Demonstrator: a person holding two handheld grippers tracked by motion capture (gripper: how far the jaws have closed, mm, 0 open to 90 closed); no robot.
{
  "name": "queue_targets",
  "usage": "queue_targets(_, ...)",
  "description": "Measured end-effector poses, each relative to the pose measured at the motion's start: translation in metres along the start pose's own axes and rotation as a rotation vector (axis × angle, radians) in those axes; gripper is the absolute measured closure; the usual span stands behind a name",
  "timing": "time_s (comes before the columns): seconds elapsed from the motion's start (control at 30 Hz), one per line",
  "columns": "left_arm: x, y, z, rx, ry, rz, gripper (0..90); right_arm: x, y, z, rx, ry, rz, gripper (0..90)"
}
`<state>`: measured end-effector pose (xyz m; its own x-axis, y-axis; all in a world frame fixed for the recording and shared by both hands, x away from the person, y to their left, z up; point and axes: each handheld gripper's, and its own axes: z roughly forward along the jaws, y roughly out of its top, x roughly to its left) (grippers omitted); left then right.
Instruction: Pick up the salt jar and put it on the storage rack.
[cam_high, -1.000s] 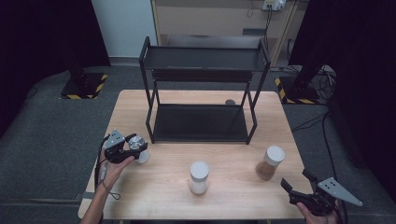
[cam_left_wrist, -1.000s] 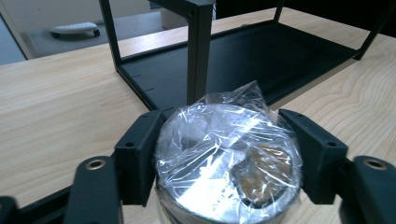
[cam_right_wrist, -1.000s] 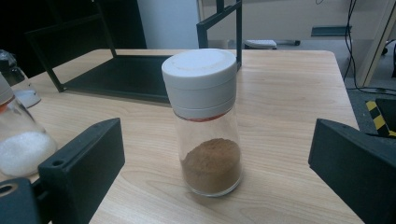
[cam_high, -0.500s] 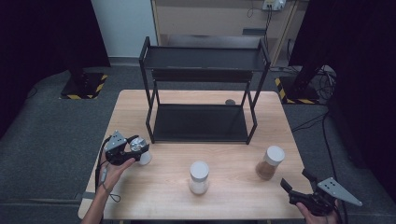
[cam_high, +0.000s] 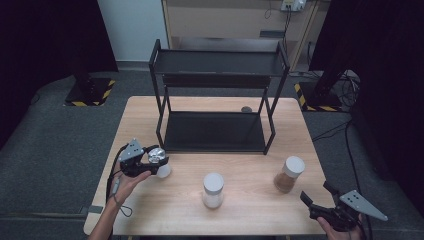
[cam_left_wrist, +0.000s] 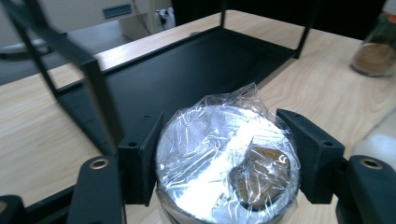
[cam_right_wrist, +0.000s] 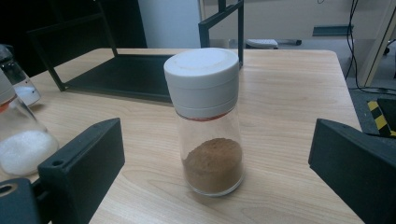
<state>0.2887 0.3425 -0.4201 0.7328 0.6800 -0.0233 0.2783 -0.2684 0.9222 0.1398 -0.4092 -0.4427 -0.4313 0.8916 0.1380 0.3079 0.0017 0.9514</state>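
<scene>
**Lower left of the table: jar clamped by its wrapped top**

At the lower left of the high view, the left gripper (cam_high: 151, 162) has its jaws closed tight on a jar with a plastic-wrapped top (cam_left_wrist: 227, 161), standing just in front of the black rack (cam_high: 215, 131). At the lower right, the right gripper (cam_high: 320, 200) has its jaws wide apart and holds nothing; the brown-powder jar (cam_right_wrist: 208, 121) stands upright on the wooden table (cam_high: 250, 210) beyond them. A white-powder jar (cam_high: 213, 190) stands at centre.
</scene>
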Motion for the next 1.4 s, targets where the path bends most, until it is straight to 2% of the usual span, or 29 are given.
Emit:
queue_targets(0.3,0.0,0.021,0.014,-0.003,-0.069,0.017,33.8,0.0,0.0,0.0,-0.002,0.001,0.001,3.9)
queue_targets(0.63,-0.002,0.036,0.031,0.021,-0.094,0.011,33.9,-0.001,-0.001,-0.001,-0.006,0.002,0.005,3.9)
queue_targets(1.07,-0.008,0.06,0.051,0.029,-0.06,0.017,33.9,-0.001,-0.001,0.0,-0.006,0.004,0.01,3.9)
queue_targets(1.4,-0.004,0.076,0.063,0.034,-0.021,0.01,34.0,-0.003,-0.002,0.0,-0.008,0.005,0.013,3.9)
